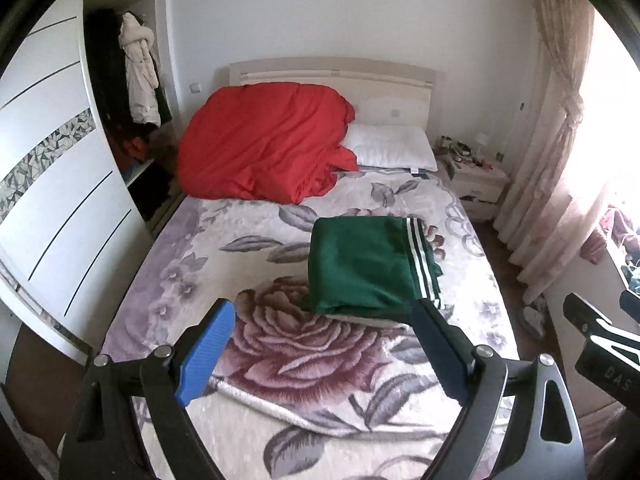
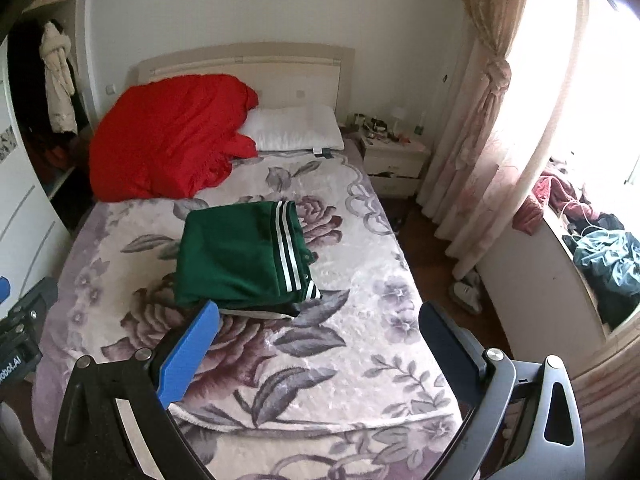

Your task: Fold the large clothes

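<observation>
A green garment (image 1: 362,266) with white side stripes lies folded in a neat rectangle on the flowered bedspread (image 1: 280,360). The right wrist view shows the same green garment (image 2: 240,260) in the middle of the bedspread (image 2: 340,340). My left gripper (image 1: 322,314) hangs above the bed's near half, open, with nothing between its blue pads. My right gripper (image 2: 320,316) is also raised over the bed, open and empty, to the right of the fold. Neither gripper touches the cloth.
A red duvet (image 1: 264,144) is heaped at the head of the bed beside a white pillow (image 1: 390,148). An open wardrobe (image 1: 132,112) stands at the left. At the right are a nightstand (image 2: 394,160), curtains (image 2: 480,128) and a window ledge with loose clothes (image 2: 600,252).
</observation>
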`<state>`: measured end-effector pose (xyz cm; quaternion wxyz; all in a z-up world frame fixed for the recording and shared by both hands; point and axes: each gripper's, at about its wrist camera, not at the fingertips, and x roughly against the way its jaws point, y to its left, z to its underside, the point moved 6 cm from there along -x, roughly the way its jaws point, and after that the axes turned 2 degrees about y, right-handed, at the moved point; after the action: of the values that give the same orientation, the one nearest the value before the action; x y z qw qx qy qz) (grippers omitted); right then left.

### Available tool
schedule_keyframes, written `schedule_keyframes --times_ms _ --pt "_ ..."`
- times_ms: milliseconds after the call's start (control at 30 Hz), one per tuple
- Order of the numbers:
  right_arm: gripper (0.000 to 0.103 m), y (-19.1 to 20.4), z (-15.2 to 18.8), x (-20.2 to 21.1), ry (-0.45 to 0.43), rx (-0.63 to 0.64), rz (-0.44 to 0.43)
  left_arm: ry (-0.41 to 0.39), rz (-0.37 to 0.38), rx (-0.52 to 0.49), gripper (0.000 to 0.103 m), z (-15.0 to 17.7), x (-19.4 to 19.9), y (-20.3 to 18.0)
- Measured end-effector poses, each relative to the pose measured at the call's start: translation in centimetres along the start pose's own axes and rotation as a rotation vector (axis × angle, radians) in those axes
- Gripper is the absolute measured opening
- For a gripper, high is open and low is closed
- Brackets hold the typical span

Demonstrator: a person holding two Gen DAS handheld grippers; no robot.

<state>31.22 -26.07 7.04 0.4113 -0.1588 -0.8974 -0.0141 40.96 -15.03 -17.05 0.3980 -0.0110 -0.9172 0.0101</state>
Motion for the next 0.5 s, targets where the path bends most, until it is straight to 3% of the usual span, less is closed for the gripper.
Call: schedule_keyframes --times_ms 233,500 --pt "0.101 -1.1 0.7 6.4 -0.01 0.011 -0.024 0.016 -0.029 -0.004 0.09 0.2 4.5 0.1" --pt "0.103 -1.4 -0.1 11.7 -0.074 0.04 -0.06 -0.044 -0.043 0.005 0.09 0.1 8.3 0.5"
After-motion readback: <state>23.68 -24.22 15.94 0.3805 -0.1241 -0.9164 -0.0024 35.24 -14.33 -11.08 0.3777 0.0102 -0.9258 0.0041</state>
